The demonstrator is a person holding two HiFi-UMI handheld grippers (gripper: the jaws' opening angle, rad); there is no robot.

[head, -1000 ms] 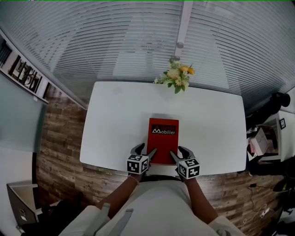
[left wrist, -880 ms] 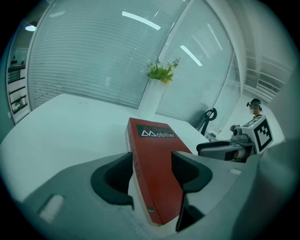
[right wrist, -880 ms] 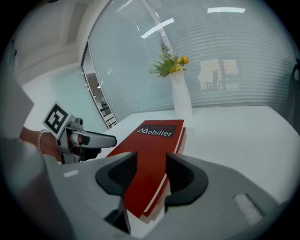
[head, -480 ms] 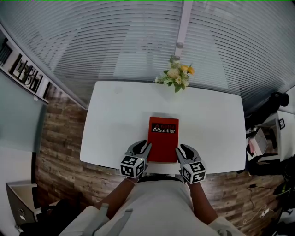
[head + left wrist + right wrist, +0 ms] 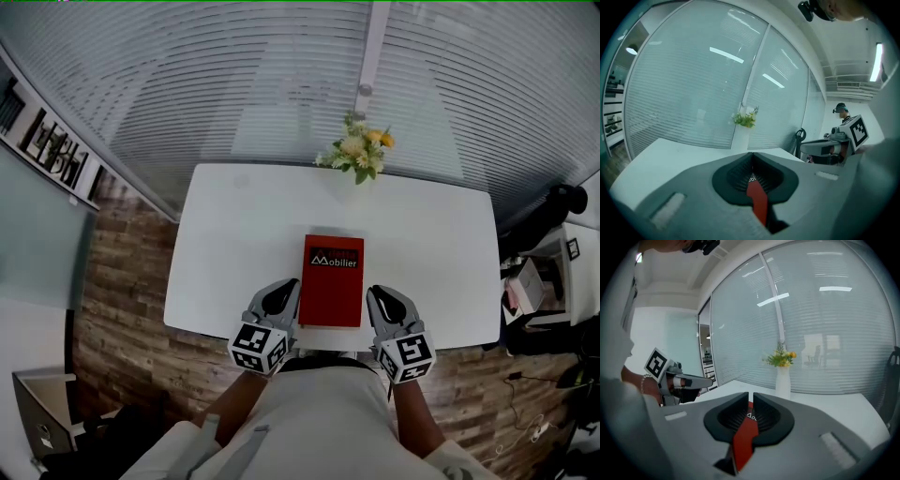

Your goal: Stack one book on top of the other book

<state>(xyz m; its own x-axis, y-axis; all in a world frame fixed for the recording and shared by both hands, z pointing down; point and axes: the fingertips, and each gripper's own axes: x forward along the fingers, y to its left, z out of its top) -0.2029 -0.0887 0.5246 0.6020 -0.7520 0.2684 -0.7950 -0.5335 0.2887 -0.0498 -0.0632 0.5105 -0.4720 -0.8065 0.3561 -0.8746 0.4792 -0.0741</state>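
One big white rectangular counter [image 5: 234, 244] is seen from above, set against a wall of slatted blinds. A red hardcover book [image 5: 332, 286] with "Mobilier" printed on its cover is laid flat in the middle, close to the front edge. Whether another book is hidden under it can't be told tbh. The left hand-held gripper [image 5: 289, 291] and right hand-held gripper [image 5: 377, 298] are held raised just beside the book's near corners, one on each side. Both sets of jaws have just been closing: the left is pinched fully together and the right is down to a thin slit, with nothing gripped. A small white vase of yellow and white flowers [image 5: 359, 155] is parked at the far edge.
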